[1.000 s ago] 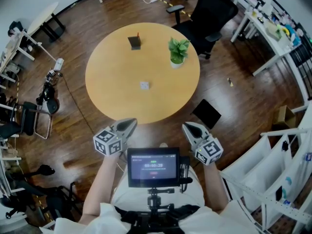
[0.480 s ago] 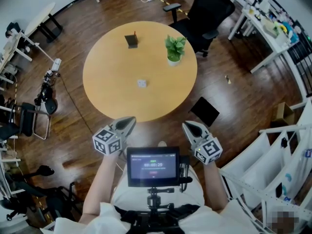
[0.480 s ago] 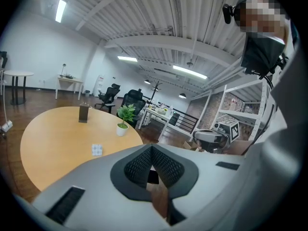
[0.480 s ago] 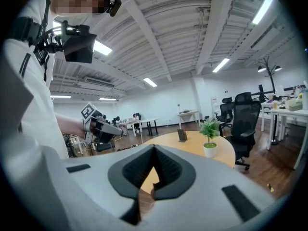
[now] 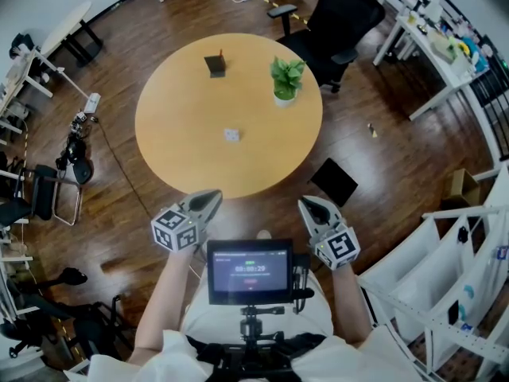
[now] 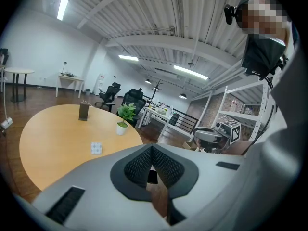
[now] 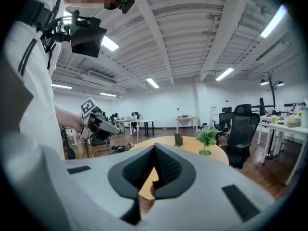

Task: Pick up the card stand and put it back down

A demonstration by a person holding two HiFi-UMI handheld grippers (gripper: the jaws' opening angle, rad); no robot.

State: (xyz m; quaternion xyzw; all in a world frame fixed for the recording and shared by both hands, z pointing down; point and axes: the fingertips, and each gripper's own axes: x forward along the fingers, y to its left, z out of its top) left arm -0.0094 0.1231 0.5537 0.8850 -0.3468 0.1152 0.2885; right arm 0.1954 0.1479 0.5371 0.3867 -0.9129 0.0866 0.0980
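The card stand is a small dark upright block with a red tip, at the far side of the round wooden table. It also shows in the left gripper view as the card stand and in the right gripper view as the card stand. My left gripper and right gripper hover side by side off the table's near edge, far from the stand. Both are shut and hold nothing. The jaws meet at the tips in the left gripper and right gripper views.
A potted plant stands right of the card stand, and a small white square tile lies mid-table. A black office chair sits behind the table. A dark flat board lies on the floor. White shelving stands at right.
The head view has shifted a little, so the table sits slightly higher and further left in it. Both grippers stay shut and roughly where they were.
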